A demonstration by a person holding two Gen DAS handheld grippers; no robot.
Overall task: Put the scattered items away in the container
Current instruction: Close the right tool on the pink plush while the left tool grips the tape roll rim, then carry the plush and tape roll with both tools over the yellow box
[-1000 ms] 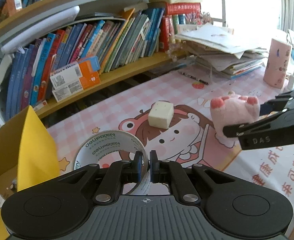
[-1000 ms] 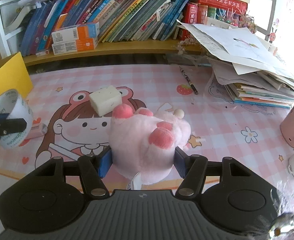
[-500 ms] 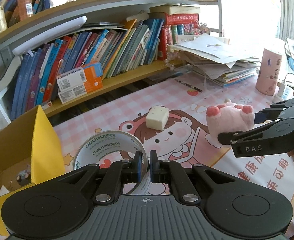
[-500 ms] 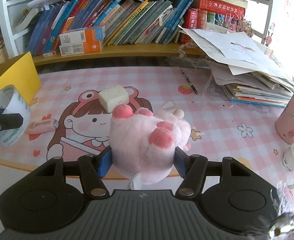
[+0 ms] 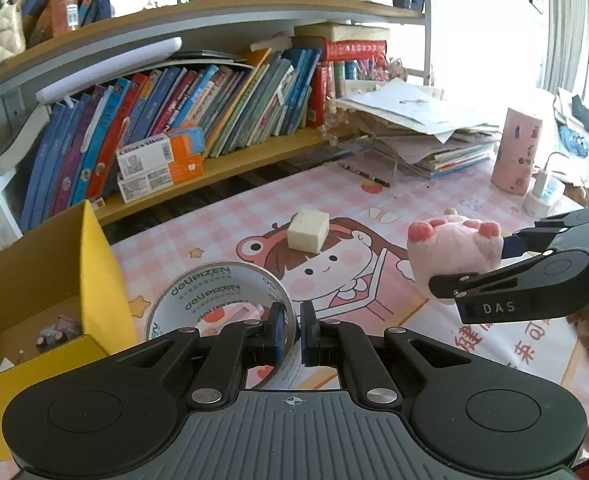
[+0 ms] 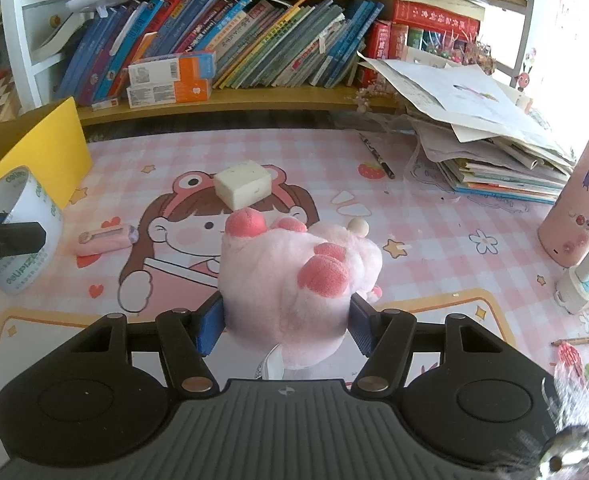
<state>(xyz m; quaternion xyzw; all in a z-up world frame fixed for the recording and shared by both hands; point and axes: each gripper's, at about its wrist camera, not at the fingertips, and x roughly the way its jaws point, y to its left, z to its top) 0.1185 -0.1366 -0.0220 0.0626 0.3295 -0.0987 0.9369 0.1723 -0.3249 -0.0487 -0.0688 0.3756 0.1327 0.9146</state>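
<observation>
My left gripper point(image 5: 290, 334) is shut on the rim of a clear tape roll point(image 5: 218, 300), held above the mat beside the yellow cardboard box point(image 5: 94, 264); the roll also shows in the right wrist view point(image 6: 18, 232). My right gripper point(image 6: 286, 320) is shut on a pink plush paw toy point(image 6: 294, 276), held above the mat; the toy also shows in the left wrist view point(image 5: 454, 252). A cream foam cube point(image 6: 242, 186) and a small pink eraser-like item point(image 6: 102, 240) lie on the pink cartoon mat point(image 6: 414, 216).
A bookshelf point(image 5: 214, 120) lines the back. A paper and book stack point(image 6: 486, 140), a pink cylinder point(image 6: 574, 216), a white charger point(image 6: 586, 280) and a pencil point(image 6: 376, 156) sit on the right. The box holds small items point(image 5: 54, 332).
Both grippers have risen with their loads. The box's inside has come more into the left wrist view.
</observation>
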